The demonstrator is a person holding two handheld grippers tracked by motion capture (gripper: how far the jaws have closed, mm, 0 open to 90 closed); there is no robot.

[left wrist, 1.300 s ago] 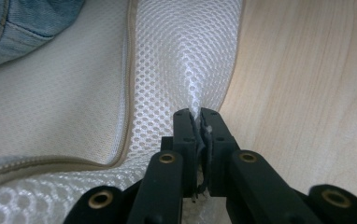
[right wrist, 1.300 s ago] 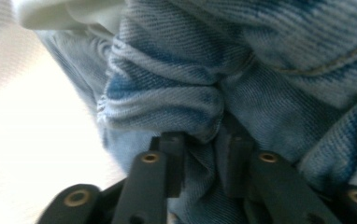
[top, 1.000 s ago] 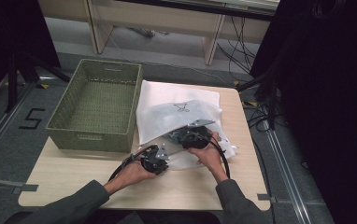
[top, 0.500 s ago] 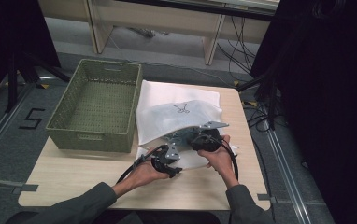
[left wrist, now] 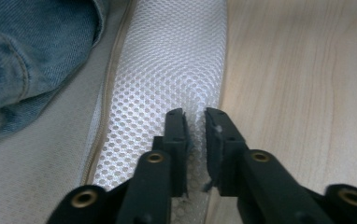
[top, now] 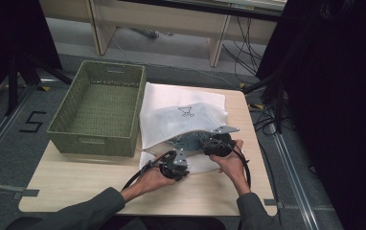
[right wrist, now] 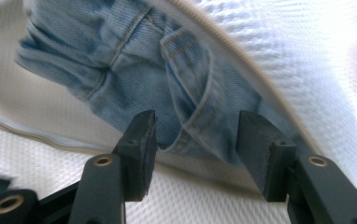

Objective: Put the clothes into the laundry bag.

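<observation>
At the near edge of the table [top: 66,191], the left gripper [left wrist: 195,122], jaws just closed, pinches the white mesh laundry bag [top: 181,120] by its lower lip, holding the mouth down. The right gripper [right wrist: 195,140] stands half-open around the denim garment [right wrist: 134,70] lying inside that mouth, not yet gripping. The green basket [top: 95,141] sits left.

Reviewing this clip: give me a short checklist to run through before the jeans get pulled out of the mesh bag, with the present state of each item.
1. Left gripper clamps the lower edge of the mesh bag: ok, jaws have just closed on the mesh.
2. Bag mouth open: ok, zipper parted, jeans exposed.
3. Right gripper has the jeans gripped: not ok, jaws open with a denim fold between them.
4. Basket ready to receive: ok, nothing in it.
5. Jeans free of the zipper: cannot tell.
</observation>
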